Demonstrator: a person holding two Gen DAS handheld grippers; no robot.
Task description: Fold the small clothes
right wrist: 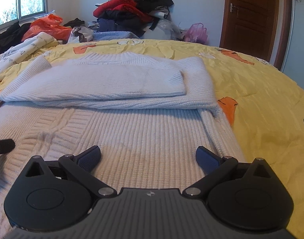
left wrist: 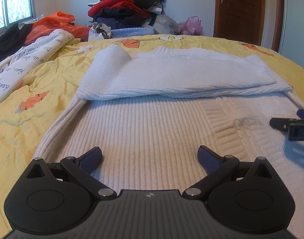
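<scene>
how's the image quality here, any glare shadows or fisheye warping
Left wrist view: daylight blows out the window, the bed edge bows from fisheye, and a dark shadow sits on the sweater at right. Right wrist view: same blown window, curved door frame, sharp focus, no blur.

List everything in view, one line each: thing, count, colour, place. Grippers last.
sweater: one, white ribbed knit, flat on the bed, both sleeves folded across the chest.
quilt: one, yellow with orange print, under the sweater.
lettered cloth: one, white with dark script, left of the sweater.
clothes pile: one heap, red, black and navy, against the far wall.
plastic bags: orange at far left, pink by the door; count unclear.
door: one, brown wood, far right.
window: one, far left.
left gripper: open, over the sweater's lower part.
right gripper: open, over the lower part, right side.
</scene>
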